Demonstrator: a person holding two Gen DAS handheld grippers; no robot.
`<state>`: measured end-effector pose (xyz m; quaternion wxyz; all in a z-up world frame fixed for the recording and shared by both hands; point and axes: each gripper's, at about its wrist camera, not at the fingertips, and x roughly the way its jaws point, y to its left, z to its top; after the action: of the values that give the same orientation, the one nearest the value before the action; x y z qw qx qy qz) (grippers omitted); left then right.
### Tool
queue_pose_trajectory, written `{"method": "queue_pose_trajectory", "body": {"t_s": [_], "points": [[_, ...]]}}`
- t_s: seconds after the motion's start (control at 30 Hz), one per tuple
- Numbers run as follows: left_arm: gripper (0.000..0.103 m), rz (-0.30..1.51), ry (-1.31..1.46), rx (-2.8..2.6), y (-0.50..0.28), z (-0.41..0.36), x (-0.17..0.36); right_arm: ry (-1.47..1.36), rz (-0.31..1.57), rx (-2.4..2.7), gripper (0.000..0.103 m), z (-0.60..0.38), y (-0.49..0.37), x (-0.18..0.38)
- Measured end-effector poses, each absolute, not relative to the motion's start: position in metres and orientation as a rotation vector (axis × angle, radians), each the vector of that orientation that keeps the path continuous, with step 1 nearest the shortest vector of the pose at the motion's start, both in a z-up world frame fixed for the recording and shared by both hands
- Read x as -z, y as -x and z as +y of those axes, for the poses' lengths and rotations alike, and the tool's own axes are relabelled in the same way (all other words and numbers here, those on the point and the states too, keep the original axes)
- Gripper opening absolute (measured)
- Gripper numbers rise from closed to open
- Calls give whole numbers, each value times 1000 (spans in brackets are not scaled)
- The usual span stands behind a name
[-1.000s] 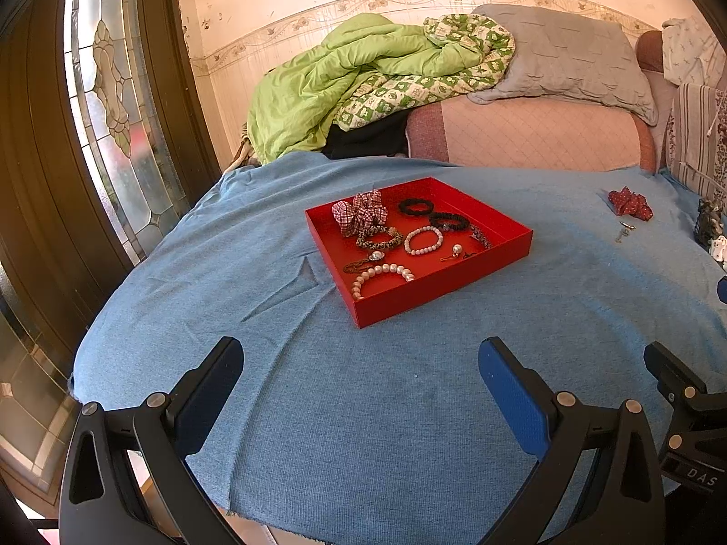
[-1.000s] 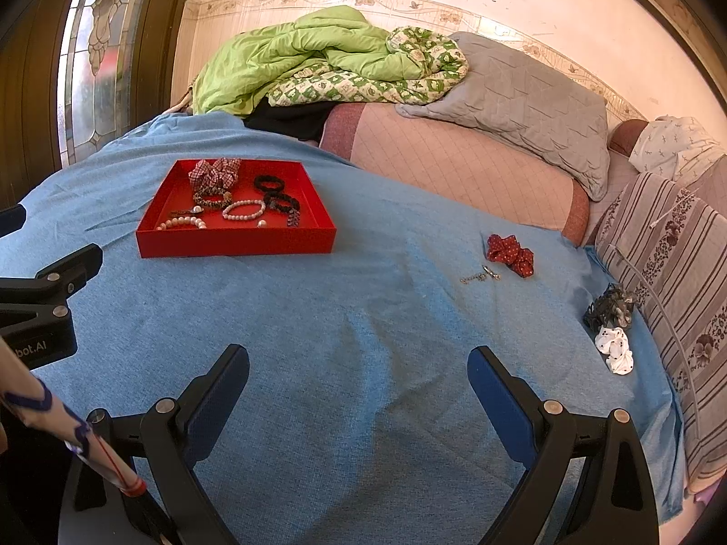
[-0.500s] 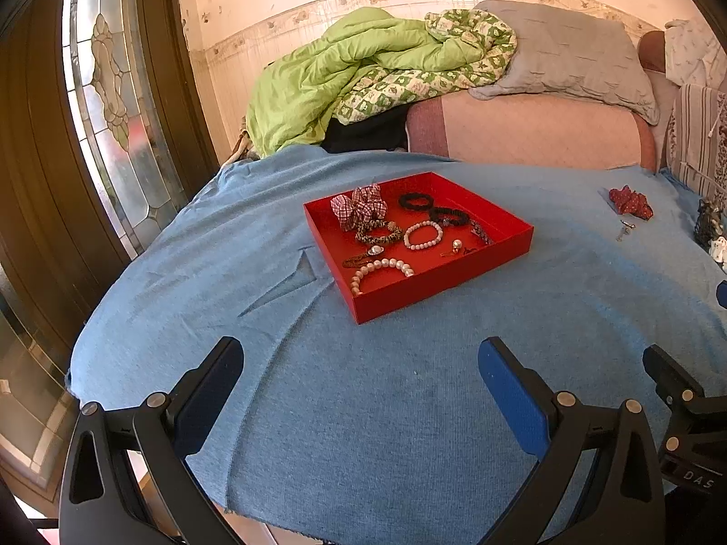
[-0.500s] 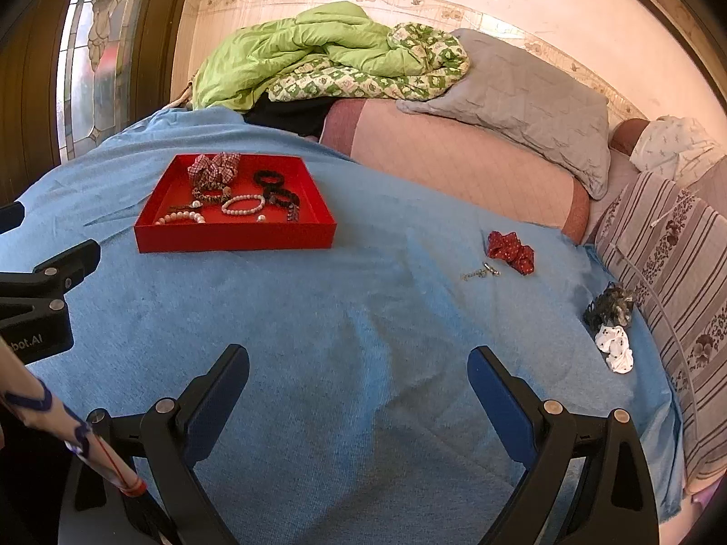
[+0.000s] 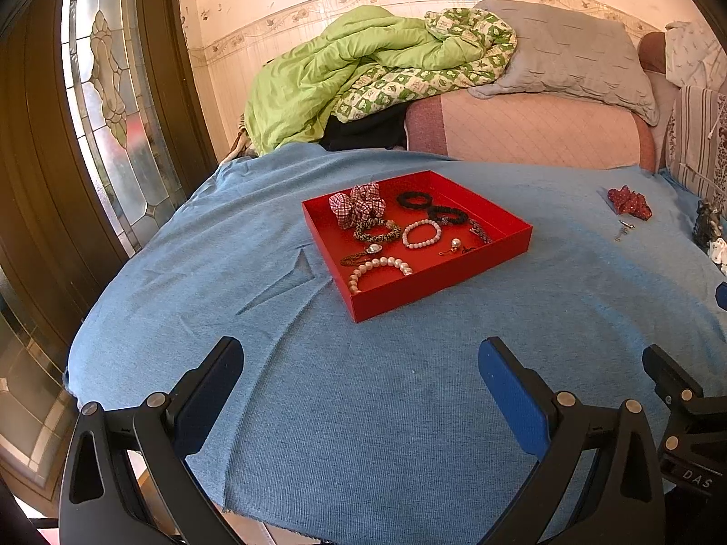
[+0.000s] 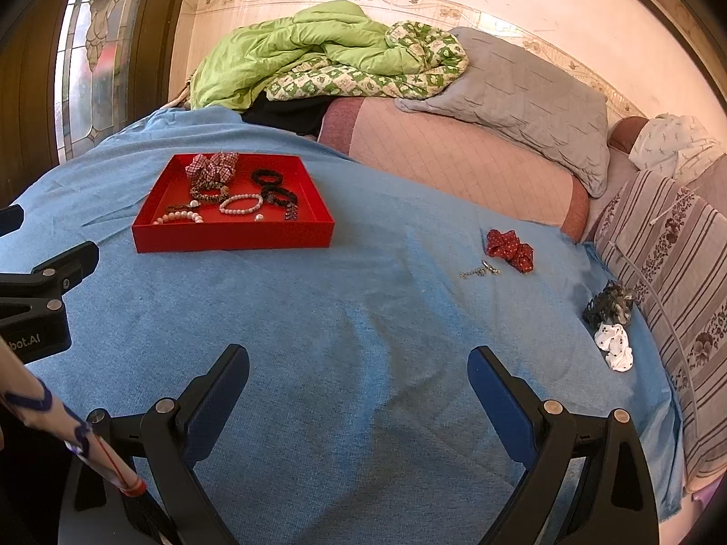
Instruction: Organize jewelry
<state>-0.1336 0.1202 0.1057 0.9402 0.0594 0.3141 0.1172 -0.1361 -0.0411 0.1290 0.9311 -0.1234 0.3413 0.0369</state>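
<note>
Bare blue cloth (image 6: pixel 354 318) lay between the right gripper (image 6: pixel 359 377) and the red dotted fabric scrunchie (image 6: pixel 509 249) ahead-right. Both it and the left gripper (image 5: pixel 361 374) gaped empty, the shallow red tray (image 5: pixel 436 288) ahead of the latter.

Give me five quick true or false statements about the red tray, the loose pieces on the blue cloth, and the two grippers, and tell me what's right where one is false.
1. The red tray holds a plaid scrunchie. True.
2. The red scrunchie lies inside the tray. False: it lies on the blue cloth, well apart from the tray.
3. The small silver chain lies just beside the red scrunchie. True.
4. The left gripper is shut on a pearl bracelet. False: it is open and empty; the pearl bracelet lies in the tray.
5. The right gripper is open and holds nothing. True.
</note>
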Motion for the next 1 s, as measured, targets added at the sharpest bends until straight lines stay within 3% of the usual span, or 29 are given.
{"method": "queue_pose_trajectory", "body": {"t_s": [1.0], "points": [[103, 646, -125, -233, 134, 117, -102, 259, 701, -79, 99, -43, 135, -130]]}}
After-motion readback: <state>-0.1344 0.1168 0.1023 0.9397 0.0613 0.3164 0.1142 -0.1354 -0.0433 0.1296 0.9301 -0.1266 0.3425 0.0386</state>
